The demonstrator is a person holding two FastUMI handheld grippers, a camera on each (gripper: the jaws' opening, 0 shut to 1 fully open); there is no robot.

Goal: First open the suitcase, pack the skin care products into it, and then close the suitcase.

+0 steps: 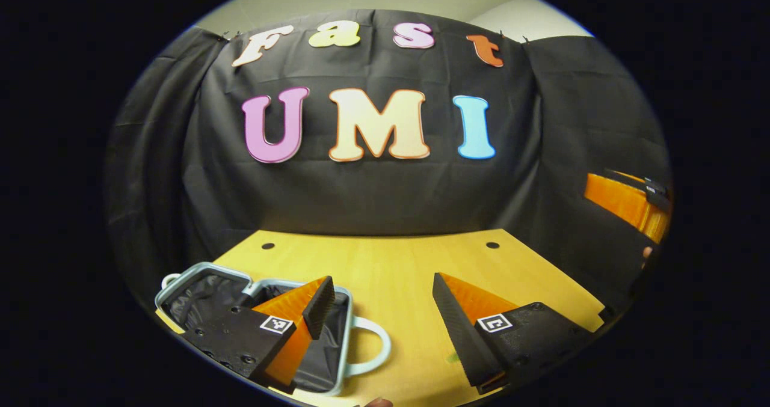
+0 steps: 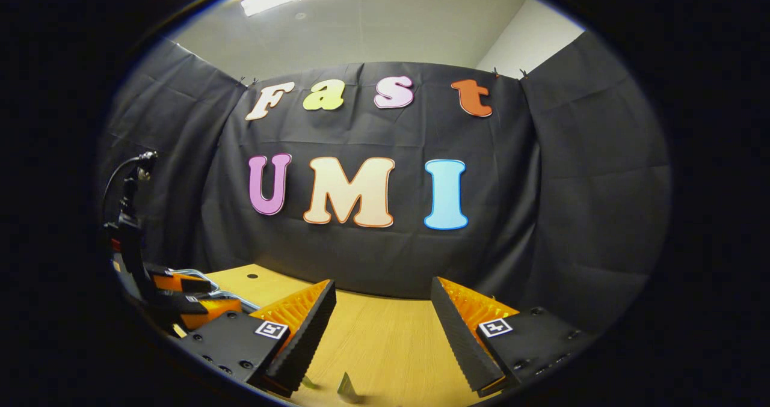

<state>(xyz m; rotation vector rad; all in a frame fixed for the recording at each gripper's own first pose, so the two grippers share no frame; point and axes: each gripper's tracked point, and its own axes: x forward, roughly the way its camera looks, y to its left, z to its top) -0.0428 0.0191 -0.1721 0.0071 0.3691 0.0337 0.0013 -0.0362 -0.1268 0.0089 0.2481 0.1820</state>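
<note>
I see the pale blue hard-shell suitcase (image 1: 283, 311) lying open on the yellow wooden table (image 1: 397, 275), at lower left in the left gripper view, its long axis running left to right, handle to the right. Black lining shows inside. My left gripper (image 1: 385, 311) and right gripper (image 2: 382, 329) hold their jaws spread, empty.

The suitcase (image 1: 264, 311) lies open on the table (image 1: 397, 275) — dark lining showing. The left gripper (image 1: 382, 311) hangs above, fingers spread wide, holding nothing.
</note>
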